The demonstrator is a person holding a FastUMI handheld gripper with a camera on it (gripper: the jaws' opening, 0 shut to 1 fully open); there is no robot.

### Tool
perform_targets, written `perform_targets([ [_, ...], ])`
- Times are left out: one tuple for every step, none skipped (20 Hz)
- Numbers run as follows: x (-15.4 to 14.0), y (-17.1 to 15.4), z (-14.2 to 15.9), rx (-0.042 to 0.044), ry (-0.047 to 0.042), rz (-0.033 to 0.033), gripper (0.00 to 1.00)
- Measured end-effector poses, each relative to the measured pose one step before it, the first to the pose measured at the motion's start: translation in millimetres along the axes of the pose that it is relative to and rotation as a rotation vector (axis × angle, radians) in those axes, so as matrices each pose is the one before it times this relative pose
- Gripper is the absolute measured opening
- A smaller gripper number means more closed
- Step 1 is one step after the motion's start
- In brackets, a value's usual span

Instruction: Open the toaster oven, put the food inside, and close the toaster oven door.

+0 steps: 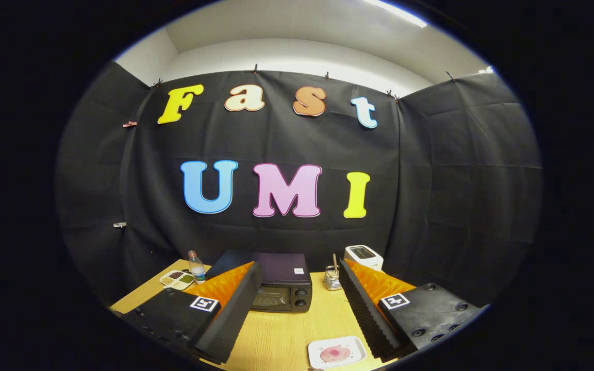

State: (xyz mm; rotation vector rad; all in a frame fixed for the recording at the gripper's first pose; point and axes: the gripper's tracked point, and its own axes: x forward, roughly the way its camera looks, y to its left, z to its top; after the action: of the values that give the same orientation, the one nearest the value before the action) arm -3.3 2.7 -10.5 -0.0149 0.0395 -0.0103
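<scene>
The hand-held gripper [297, 309] gapes wide over the table [281, 335], toaster oven [282, 288] beyond its fingers.

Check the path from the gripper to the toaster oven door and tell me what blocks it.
Nothing visible blocks it. The gripper is open, and the toaster oven sits beyond its fingers across bare wooden table, door shut. The white plate of food lies near the right finger, off that line. The utensil holder stands to the oven's right.

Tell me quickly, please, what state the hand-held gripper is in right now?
Hand-held gripper: open and holding nothing; the shut toaster oven stands beyond its fingers, the plate of food lies between them.
</scene>
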Motion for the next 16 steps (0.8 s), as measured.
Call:
perform_targets([
  [0.30,1.95,0.87,0.00148,-0.00142,0.00015,0.98],
  [0.67,1.71,1.21,-0.00021,-0.00365,0.00098,0.98],
  [0.45,2.17,-0.04,-0.00300,-0.00197,-0.00039,0.98],
  [0.39,1.93,-0.26,-0.00363,-0.00085,-0.00039,0.98],
  [0.70,2.41,0.04,-0.00306,-0.00066,0.00011,0.98],
  [0.49,3.01,-0.46,-0.00175,0.00178,0.00035,0.98],
  [0.73,3.24,-0.11,-0.00018,0.00067,0.00039,0.98],
  [1.21,3.12,-1.17,0.00118,0.00203,0.00056,0.98],
  [0.96,3.30,-0.71,0.00152,0.00092,0.00104,0.98],
  [1.42,3.63,-0.64,0.00270,0.00159,0.00201,0.98],
  [1.38,4.05,-0.51,0.00320,0.00024,0.00314,0.98],
  [2.18,4.83,-0.48,0.00472,-0.00112,0.00463,0.98],
  [3.65,5.44,0.35,0.00543,-0.00226,0.00430,0.98],
  [6.57,4.47,-1.89,0.00522,-0.00022,0.00102,0.98],
  [7.87,4.45,-3.66,0.00334,0.00437,0.00222,0.98],
  [9.68,5.37,-6.29,-0.00027,0.01229,0.00598,0.98],
])
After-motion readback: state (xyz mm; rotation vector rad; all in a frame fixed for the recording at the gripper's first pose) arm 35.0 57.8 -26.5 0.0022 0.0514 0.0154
